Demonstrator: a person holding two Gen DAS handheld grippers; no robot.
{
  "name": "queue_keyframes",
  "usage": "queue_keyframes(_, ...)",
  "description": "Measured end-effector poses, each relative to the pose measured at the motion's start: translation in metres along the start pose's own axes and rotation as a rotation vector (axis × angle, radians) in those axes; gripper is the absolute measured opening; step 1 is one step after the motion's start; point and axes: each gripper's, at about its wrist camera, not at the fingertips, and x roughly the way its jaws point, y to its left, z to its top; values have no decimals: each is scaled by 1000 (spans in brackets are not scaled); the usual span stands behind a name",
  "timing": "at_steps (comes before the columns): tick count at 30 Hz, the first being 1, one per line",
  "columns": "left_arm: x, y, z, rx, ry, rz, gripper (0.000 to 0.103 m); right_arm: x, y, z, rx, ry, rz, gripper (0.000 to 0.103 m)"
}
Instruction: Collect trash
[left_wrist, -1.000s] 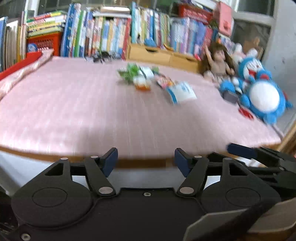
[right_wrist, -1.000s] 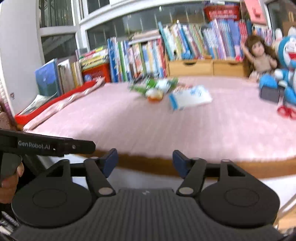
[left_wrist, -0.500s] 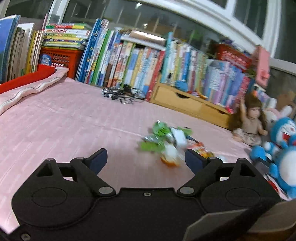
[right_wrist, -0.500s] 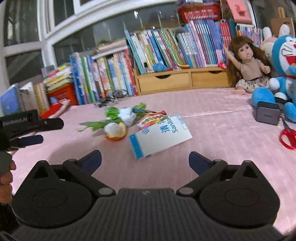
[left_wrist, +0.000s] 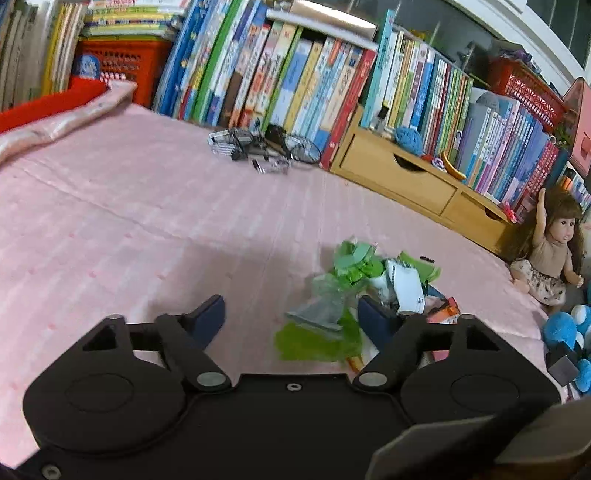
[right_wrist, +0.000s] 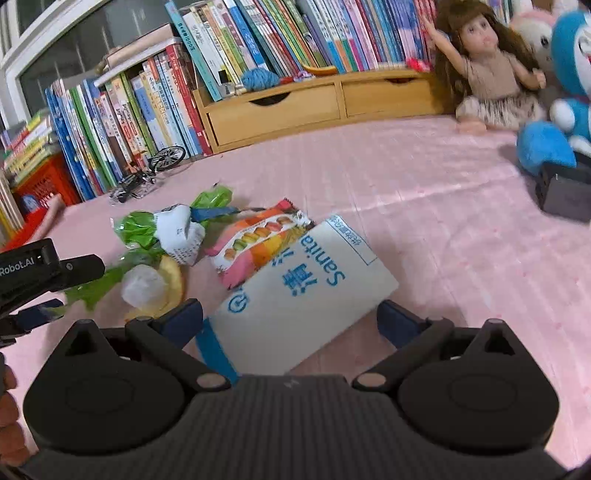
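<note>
I've got both grippers over the trash pile mid-table on the pink cloth (right_wrist: 424, 192). Right gripper (right_wrist: 291, 319) is spread full wide w/ the white wipes pack (right_wrist: 306, 291) lying between the jaws, not pinched yet. Left gripper (left_wrist: 291, 315) is closing; the green wrapper (left_wrist: 317, 339) sits between its jaws, pads not on it yet afaict.

Risks: the pack is flat and broad, so the pads may just skid over it or push it into the snack bag (right_wrist: 258, 240). The green film is thin and crumpled, so it could slip free or drag the paper scrap (left_wrist: 406, 291) along. The grippers are close together, so they could bump.
</note>
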Motion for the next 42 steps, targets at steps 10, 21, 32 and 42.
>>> queue_keyframes(10, -16, -5, -23, 99, -1, -55, 17, -24, 8, -16, -79, -37, 63, 49)
queue_keyframes(21, -100, 18, -62, 116, -23, -35, 16, -74, 3, -37, -160, -85, 149, 14)
queue_keyframes(32, -167, 17, -105, 257, -136, -2, 67, -116, -16, -61, -189, -5, 209, 81)
queue_keyframes(42, -150, 16, -89, 251, -109, -61, 83, -133, -31, -78, -246, -33, 101, 103)
